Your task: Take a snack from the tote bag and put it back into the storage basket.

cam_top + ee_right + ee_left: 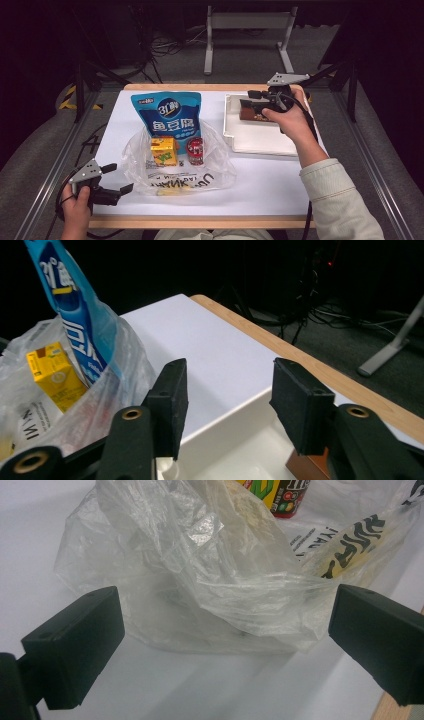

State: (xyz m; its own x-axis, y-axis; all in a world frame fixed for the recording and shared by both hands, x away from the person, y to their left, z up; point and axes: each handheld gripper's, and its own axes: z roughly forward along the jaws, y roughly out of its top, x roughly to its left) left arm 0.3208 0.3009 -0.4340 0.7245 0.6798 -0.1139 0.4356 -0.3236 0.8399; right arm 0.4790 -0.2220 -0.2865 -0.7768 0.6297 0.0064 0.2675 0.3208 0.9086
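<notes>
1. The left tongs (116, 179) sit at the bench's (260, 185) near left corner, jaws wide and holding nothing.
2. In the left gripper view those jaws stand on either side of the crumpled near edge of the plastic bag (200, 575), not touching it.
3. The bag (175, 165) lies at the middle of the bench, nearer the left edge, open and clear with black print on it.
4. In the bag stand a blue pouch (167, 112), a yellow carton (164, 151) and a red can (195, 151); carton and can are side by side in front of the pouch.
5. The right tongs (253, 100) hover over the white tray (260, 142) at the far right corner, jaws moderately apart.
6. A brown packet (250, 114) lies in the tray's far part, just below those jaws; whether they touch it cannot be told.
7. In the right gripper view the jaws are parted over the tray wall (225, 430), with a brown corner (305, 467) low beside the right-hand one.
</notes>
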